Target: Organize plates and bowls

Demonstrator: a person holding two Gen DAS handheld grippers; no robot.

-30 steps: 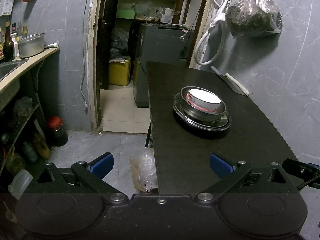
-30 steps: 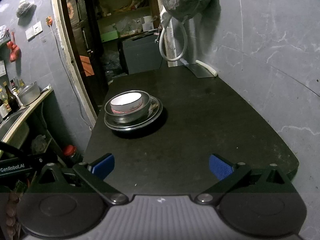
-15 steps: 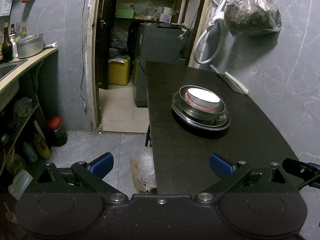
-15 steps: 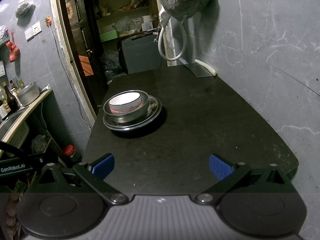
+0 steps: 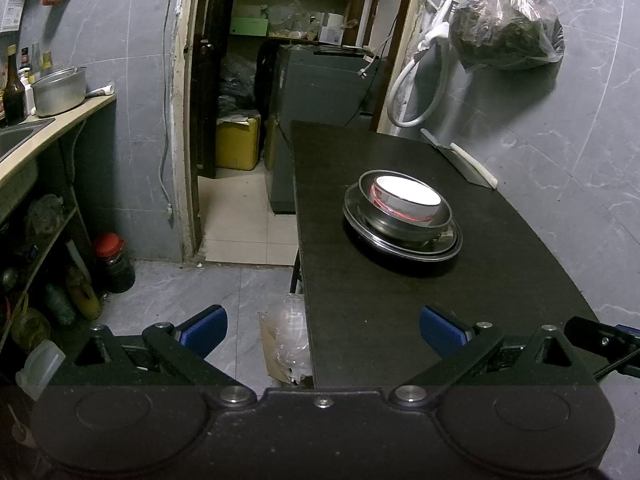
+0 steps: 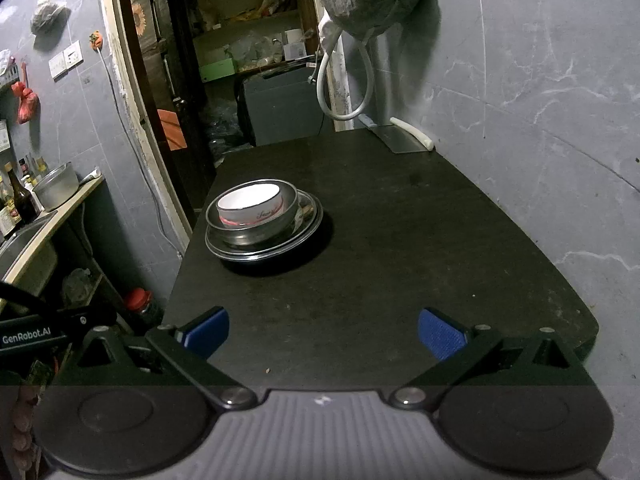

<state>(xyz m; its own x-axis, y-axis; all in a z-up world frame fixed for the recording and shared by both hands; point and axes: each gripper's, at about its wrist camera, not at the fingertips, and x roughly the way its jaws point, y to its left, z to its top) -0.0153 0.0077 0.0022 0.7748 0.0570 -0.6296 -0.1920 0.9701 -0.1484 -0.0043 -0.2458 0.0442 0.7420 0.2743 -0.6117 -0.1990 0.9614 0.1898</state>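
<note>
On the black table stands one stack: a white bowl with red trim nested in a steel bowl, which rests on steel plates. My left gripper hangs open near the table's front left corner, well short of the stack, with nothing between its blue pads. My right gripper is open too, above the table's front edge, the stack ahead to its left.
A cleaver lies at the table's far right by the wall. A bag and hose hang above it. To the left are a counter with a pot, bottles, low shelves and a doorway.
Both views have shifted slightly; the stack sits a touch further left in each frame. Both grippers stay open and empty, and the stack itself has not moved.
</note>
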